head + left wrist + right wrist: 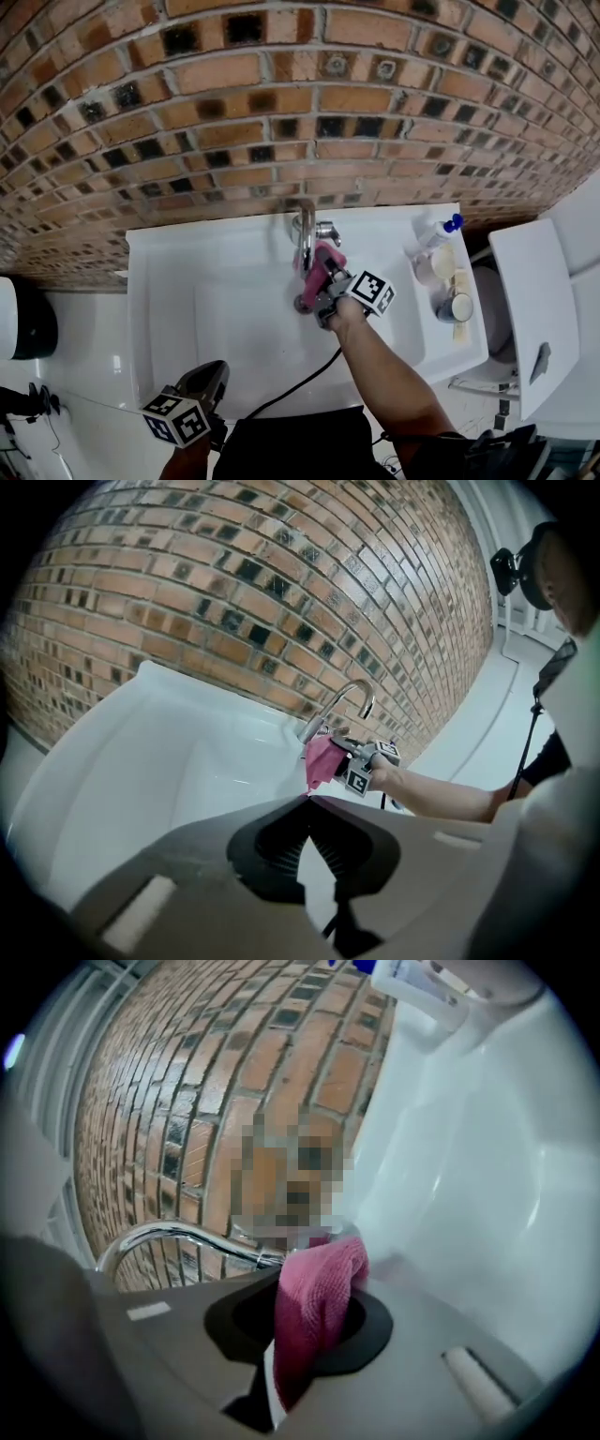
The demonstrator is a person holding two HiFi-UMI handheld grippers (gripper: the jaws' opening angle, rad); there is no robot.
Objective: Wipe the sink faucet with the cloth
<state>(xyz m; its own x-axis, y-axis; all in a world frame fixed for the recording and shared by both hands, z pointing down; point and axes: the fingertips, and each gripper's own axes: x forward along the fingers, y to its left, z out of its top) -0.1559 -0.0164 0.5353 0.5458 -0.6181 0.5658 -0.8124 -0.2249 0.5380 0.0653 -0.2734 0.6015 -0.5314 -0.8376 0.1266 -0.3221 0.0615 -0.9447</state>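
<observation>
A curved chrome faucet (303,228) stands at the back of the white sink (187,281). My right gripper (321,279) is shut on a pink cloth (319,267) and holds it right at the front of the faucet's base. In the right gripper view the cloth (319,1297) hangs out of the shut jaws, with the faucet spout (178,1237) just beyond to the left. My left gripper (216,370) hovers at the sink's front edge, shut and holding nothing. From the left gripper view I see the faucet (347,697) and the cloth (323,759) far ahead.
A brick wall (281,103) rises behind the sink. A spray bottle (436,232) and round containers (455,305) sit on the sink's right ledge. A white fixture (530,300) stands to the right, a black bin (23,319) to the left. A black cable (300,380) trails from the right gripper.
</observation>
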